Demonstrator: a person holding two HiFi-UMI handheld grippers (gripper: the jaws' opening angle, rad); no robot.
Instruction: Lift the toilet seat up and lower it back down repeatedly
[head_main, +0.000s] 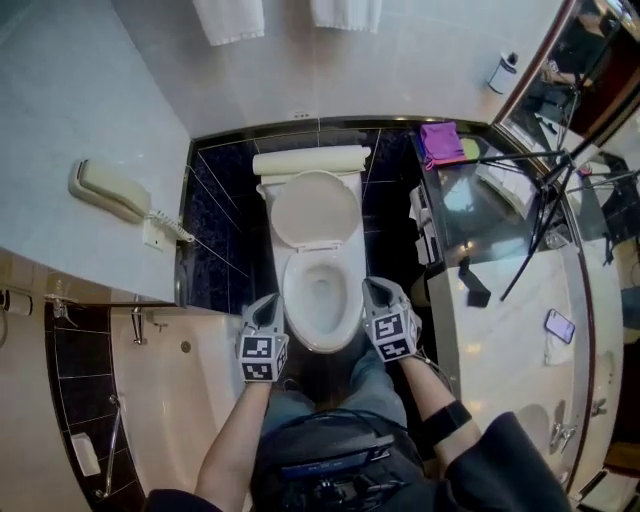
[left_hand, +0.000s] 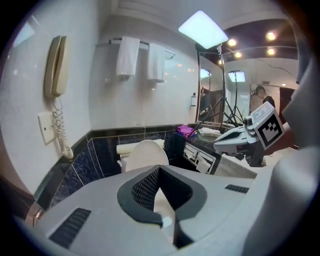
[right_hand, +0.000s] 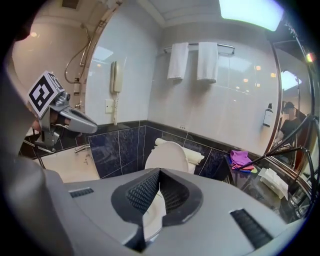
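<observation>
At frame center, toilet seat (head_main: 316, 212) upright against the tank (head_main: 310, 160), bowl (head_main: 322, 338) open below.
Left gripper (head_main: 268, 304) and right gripper (head_main: 373, 290) flank the bowl, lower center, both clenched shut, holding nothing.

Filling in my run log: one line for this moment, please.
toilet lid: upright | left gripper: shut, empty, off the toilet | right gripper: shut, empty, off the toilet
</observation>
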